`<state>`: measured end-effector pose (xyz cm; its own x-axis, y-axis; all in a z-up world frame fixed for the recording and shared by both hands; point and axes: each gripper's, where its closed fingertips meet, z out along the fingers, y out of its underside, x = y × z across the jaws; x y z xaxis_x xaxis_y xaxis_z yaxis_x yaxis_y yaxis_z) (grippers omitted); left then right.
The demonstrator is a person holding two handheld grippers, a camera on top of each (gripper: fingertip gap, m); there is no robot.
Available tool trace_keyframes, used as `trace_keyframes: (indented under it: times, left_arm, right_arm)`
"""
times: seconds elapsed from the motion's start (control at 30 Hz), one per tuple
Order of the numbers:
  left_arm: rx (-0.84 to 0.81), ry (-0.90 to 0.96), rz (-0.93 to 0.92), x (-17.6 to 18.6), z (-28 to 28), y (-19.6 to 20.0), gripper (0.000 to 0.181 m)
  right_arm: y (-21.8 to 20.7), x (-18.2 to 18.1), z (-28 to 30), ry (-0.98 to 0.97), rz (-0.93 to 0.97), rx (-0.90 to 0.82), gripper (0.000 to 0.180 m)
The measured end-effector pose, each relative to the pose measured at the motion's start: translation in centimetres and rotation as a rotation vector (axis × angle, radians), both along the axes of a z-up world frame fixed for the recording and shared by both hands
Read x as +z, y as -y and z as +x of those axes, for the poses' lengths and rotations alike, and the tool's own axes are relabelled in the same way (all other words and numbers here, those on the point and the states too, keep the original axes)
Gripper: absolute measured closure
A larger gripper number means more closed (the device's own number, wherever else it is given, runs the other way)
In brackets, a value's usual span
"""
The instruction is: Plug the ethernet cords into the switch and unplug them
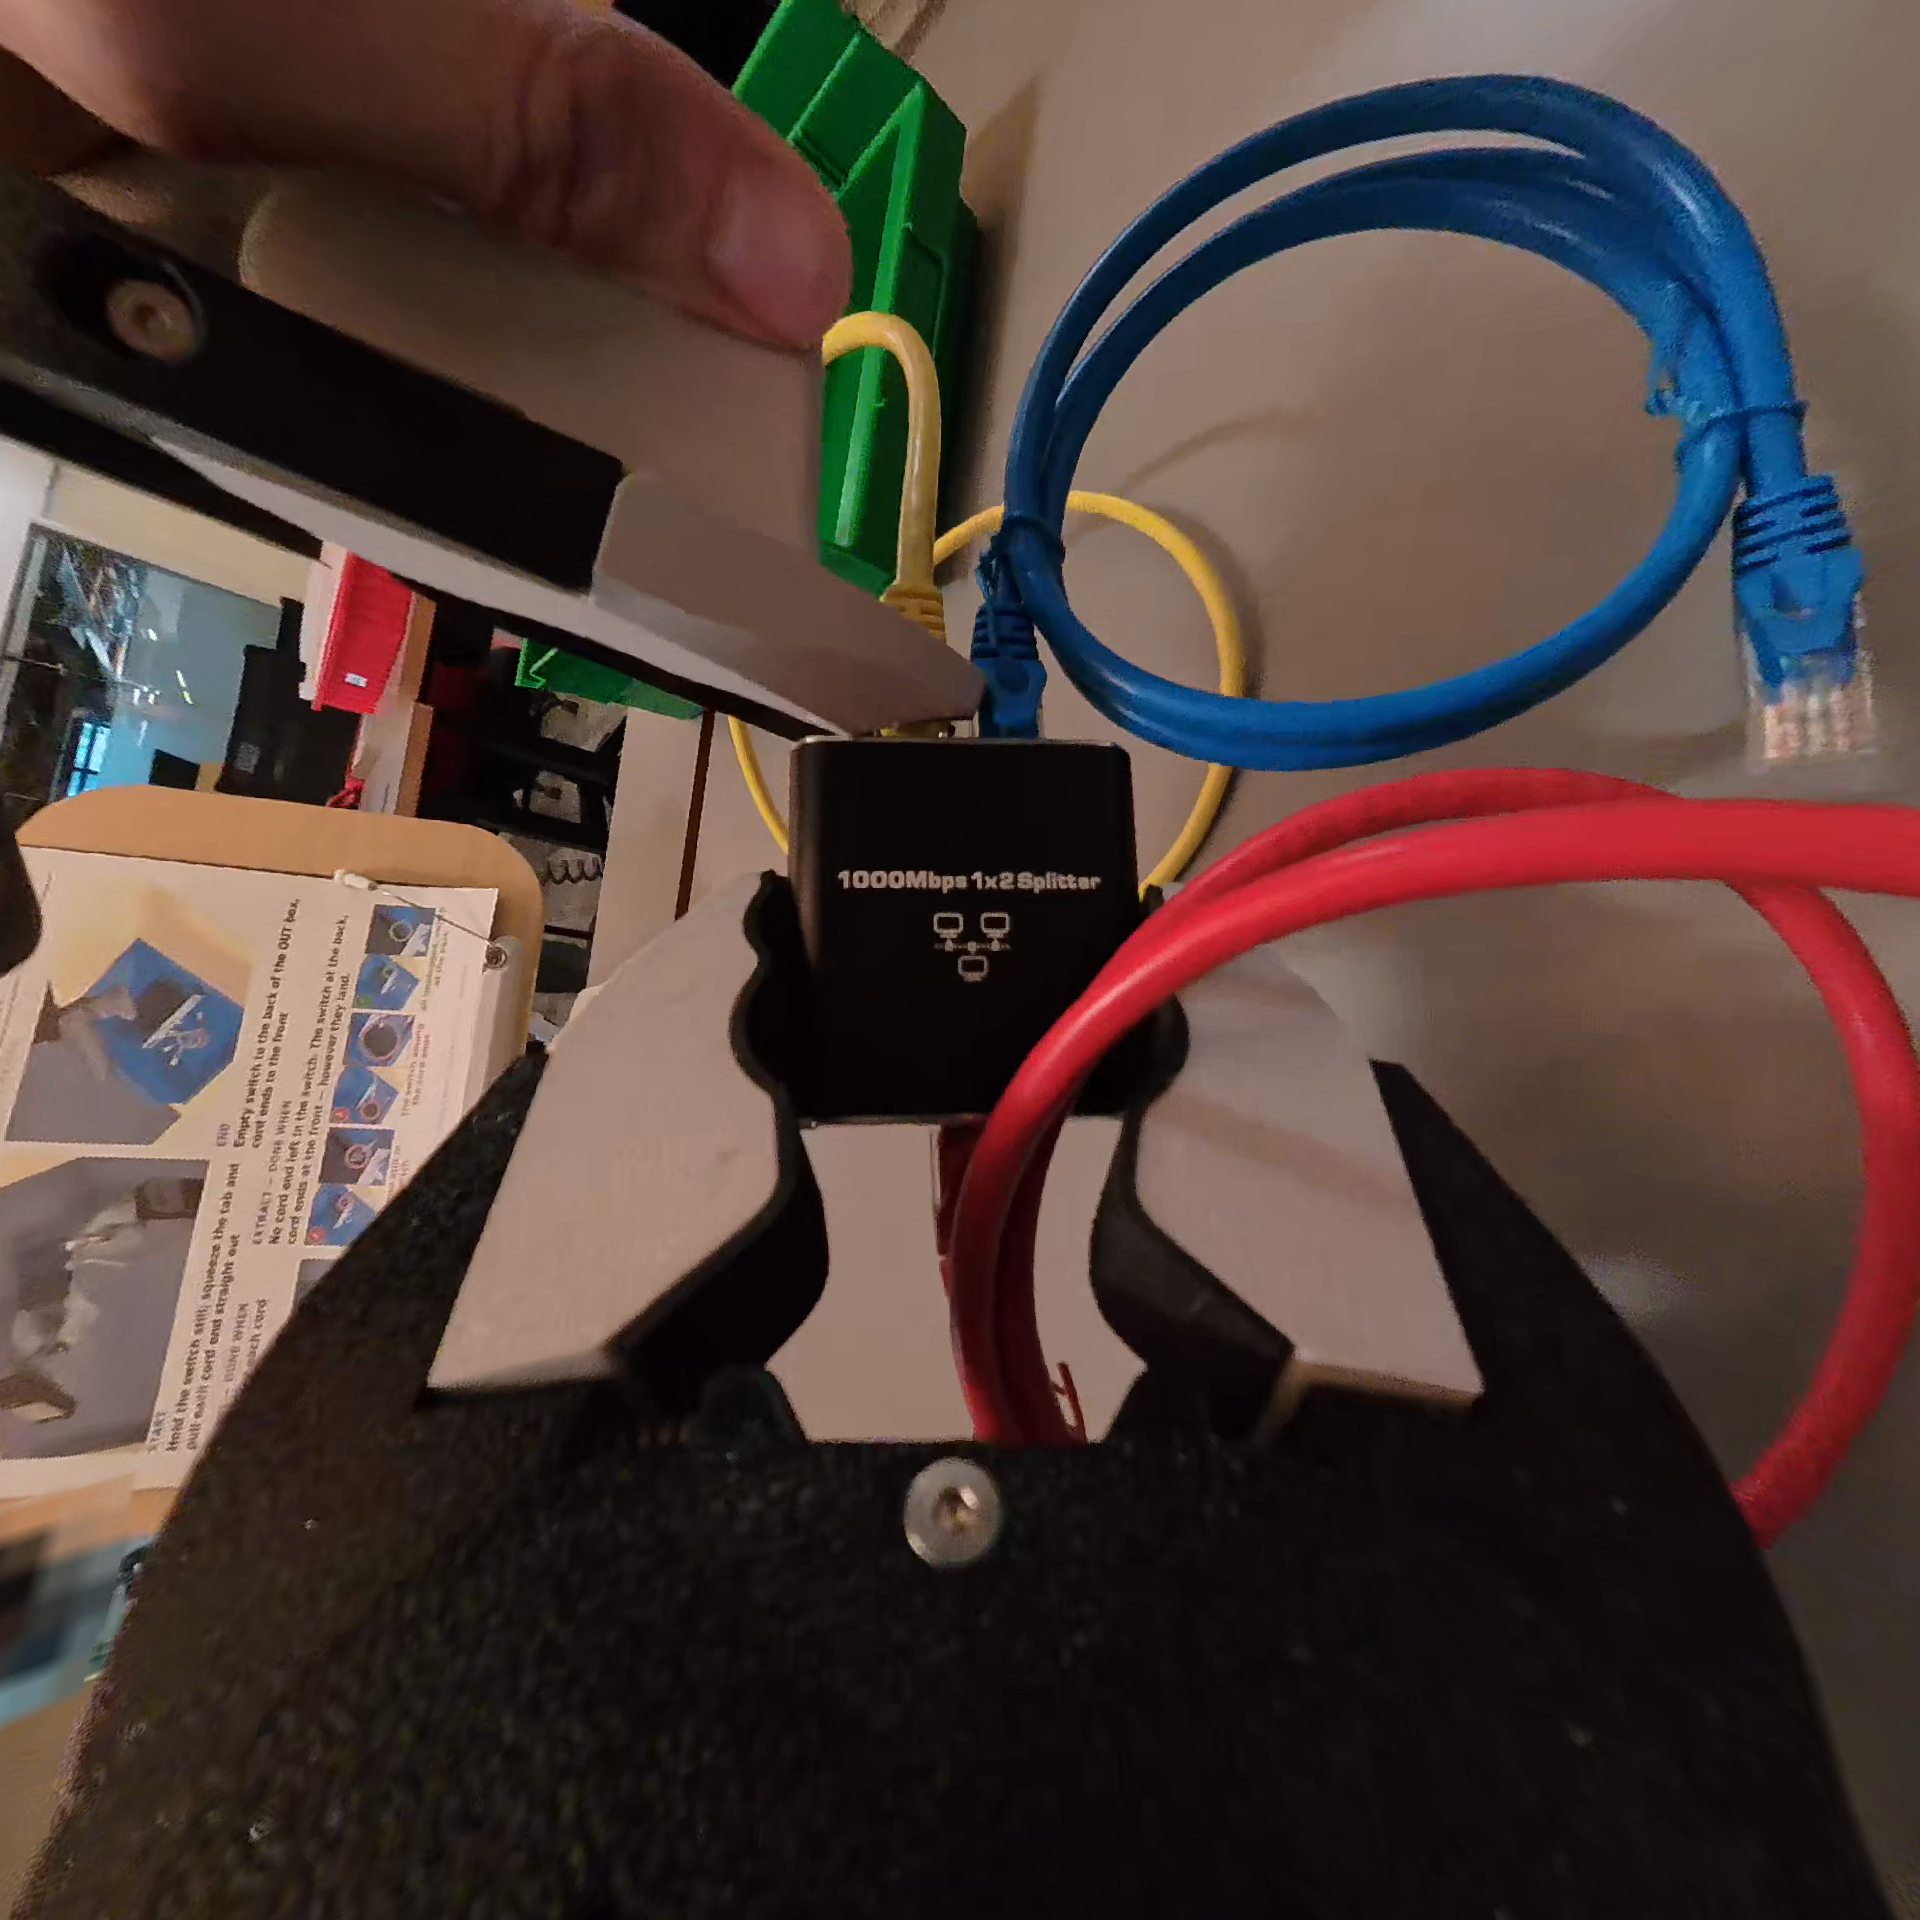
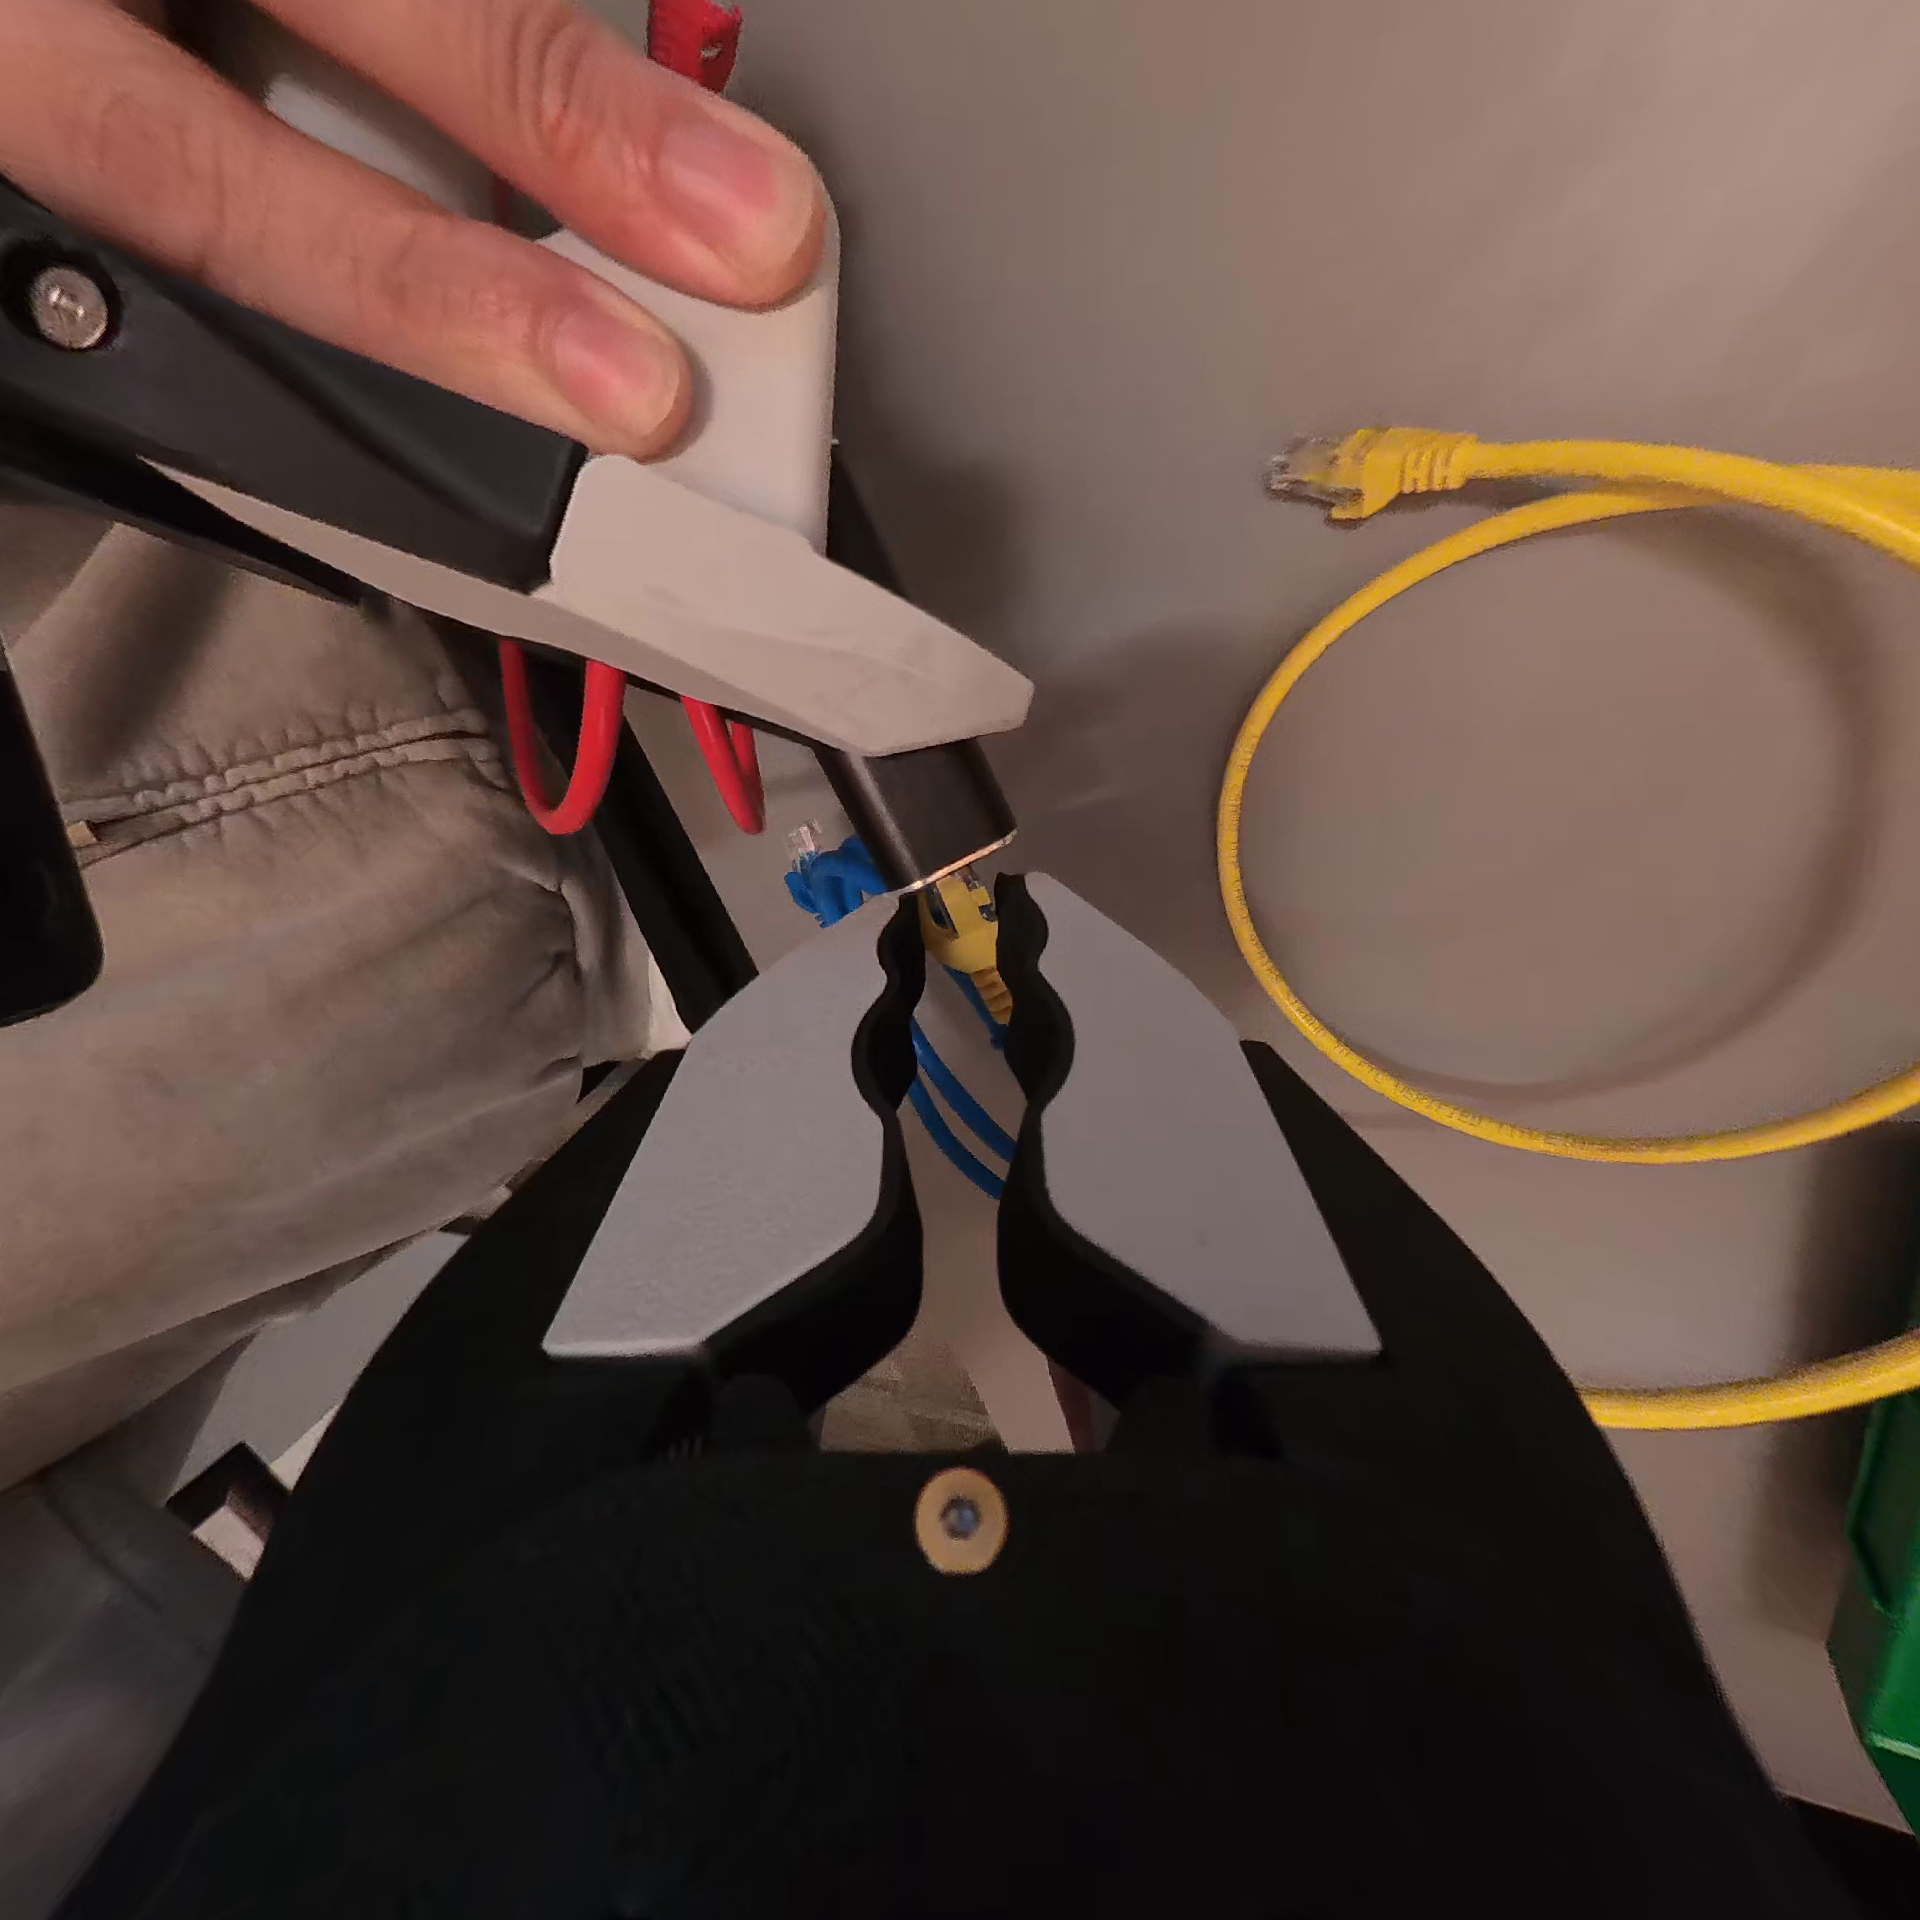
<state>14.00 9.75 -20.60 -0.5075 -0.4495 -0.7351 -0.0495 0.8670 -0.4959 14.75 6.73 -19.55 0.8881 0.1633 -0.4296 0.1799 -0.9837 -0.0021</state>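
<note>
switch point(image 1: 966, 925), a small black box, sits clamped between the pads of the left hand-held gripper point(image 1: 961, 997), raised over the pale counter point(image 1: 1507, 364), its long axis running along the fingers and its two-port end facing away. on the left of that end a yellow cord point(image 1: 920, 457) is plugged in, and the right hand-held gripper point(image 2: 961, 935) is closed narrowly around its yellow plug point(image 2: 971, 935). just to the right, a blue cord point(image 1: 1351, 707) also enters the switch; its other plug lies free farther right. a red cord point(image 1: 1455, 842) loops from the near end.
</note>
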Motion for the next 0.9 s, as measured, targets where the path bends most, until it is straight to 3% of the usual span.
trace_keyframes:
  times: [0.6,0.9]
  left_arm:
    - [-0.216,-0.062,-0.250,0.0,-3.1,2.7,0.118]
    - [-0.260,-0.130,-0.260,0.3,-4.2,3.4,0.118]
  right_arm:
    - [2.0,0.5,-3.5,-0.185,0.025,-0.022,0.164]
    - [2.7,0.7,-4.5,-0.257,0.050,-0.004,0.164]
